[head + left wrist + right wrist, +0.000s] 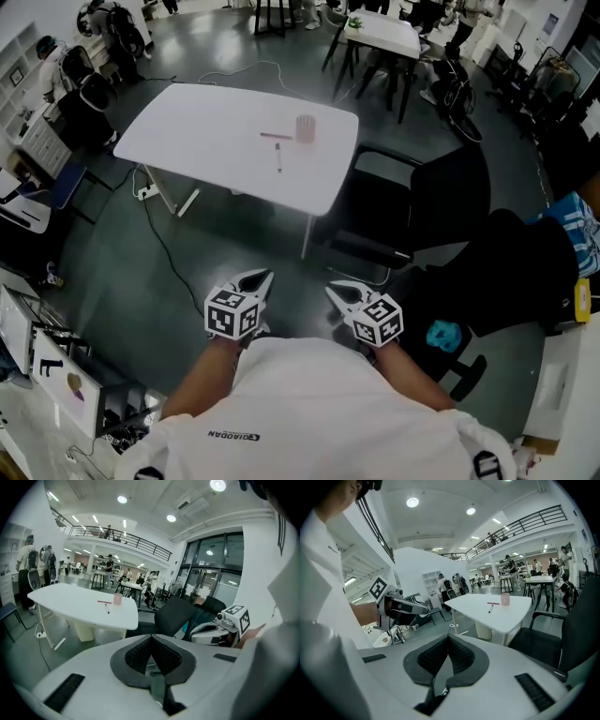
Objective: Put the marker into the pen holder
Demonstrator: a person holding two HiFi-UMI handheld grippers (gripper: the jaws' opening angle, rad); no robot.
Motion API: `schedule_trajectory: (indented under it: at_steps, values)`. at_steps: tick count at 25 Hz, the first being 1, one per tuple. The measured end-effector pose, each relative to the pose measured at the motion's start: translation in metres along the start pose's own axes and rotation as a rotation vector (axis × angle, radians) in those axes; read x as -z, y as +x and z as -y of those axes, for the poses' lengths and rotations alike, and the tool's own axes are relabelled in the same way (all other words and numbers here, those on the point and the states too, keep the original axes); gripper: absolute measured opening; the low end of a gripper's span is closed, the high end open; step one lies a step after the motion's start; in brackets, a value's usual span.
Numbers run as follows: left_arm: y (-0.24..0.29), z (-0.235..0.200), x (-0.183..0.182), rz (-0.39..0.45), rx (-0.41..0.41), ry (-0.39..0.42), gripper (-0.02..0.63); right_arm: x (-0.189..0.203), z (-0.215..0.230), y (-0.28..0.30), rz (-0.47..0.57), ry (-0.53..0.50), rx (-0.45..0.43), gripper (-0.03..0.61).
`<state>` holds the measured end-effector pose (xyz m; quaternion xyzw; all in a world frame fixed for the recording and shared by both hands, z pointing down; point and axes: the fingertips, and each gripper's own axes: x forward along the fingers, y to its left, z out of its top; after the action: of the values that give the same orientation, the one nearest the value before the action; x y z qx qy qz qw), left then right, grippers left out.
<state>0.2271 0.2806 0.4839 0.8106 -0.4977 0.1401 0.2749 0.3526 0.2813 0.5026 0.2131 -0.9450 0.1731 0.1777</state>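
Observation:
A white table (216, 131) stands well ahead of me. On it are a pink pen holder (306, 128), upright, a dark marker (277, 157) lying just in front of it, and a thin red pen (276, 136) to its left. Both grippers hang close to my body, far short of the table. The left gripper (262, 279) and the right gripper (336, 291) both have their jaws together with nothing between them. From the left gripper view the holder (117, 599) and marker (108, 609) are small and distant. The right gripper view shows the same holder (505, 599) and marker (490, 609).
A black office chair (412, 211) stands at the table's right end, between me and the table. A cable (164, 246) trails over the dark floor on the left. Shelves and people fill the far left; more tables (382, 33) and chairs stand behind.

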Motion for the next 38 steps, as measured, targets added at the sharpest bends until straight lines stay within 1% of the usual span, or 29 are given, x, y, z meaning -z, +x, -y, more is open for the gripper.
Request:
schedule_trajectory:
  at_steps: [5, 13, 15, 18, 20, 24, 28, 30, 33, 38]
  values:
    - [0.003, -0.046, -0.019, -0.001, 0.017, 0.035, 0.026, -0.023, 0.002, 0.044, -0.007, -0.009, 0.017, 0.015]
    - [-0.013, -0.129, -0.033, -0.001, 0.033, 0.031, 0.026, -0.047, -0.012, 0.126, -0.035, 0.003, 0.035, 0.015]
    - [-0.021, -0.151, -0.033, -0.002, 0.029, 0.031, 0.026, -0.052, -0.017, 0.147, -0.039, 0.005, 0.033, 0.015]
    - [-0.036, -0.178, -0.022, -0.019, 0.021, 0.022, 0.026, -0.057, -0.028, 0.175, -0.044, 0.003, 0.028, 0.015]
    - [-0.044, -0.196, -0.018, -0.026, 0.010, 0.010, 0.026, -0.064, -0.033, 0.190, -0.051, -0.002, 0.021, 0.015]
    - [-0.052, -0.226, -0.016, -0.002, -0.019, -0.041, 0.026, -0.072, -0.034, 0.209, -0.097, -0.039, 0.010, 0.015]
    - [-0.066, -0.256, -0.014, 0.011, -0.063, -0.072, 0.026, -0.078, -0.028, 0.231, -0.107, -0.015, 0.009, 0.015]
    - [-0.072, -0.267, -0.015, 0.019, -0.082, -0.082, 0.026, -0.082, -0.028, 0.241, -0.113, -0.006, -0.004, 0.015]
    - [-0.076, -0.278, -0.011, 0.034, -0.106, -0.112, 0.026, -0.082, -0.028, 0.254, -0.145, -0.025, -0.027, 0.015]
    - [-0.074, -0.297, 0.000, 0.027, -0.142, -0.173, 0.026, -0.086, -0.024, 0.279, -0.187, -0.055, -0.073, 0.015]
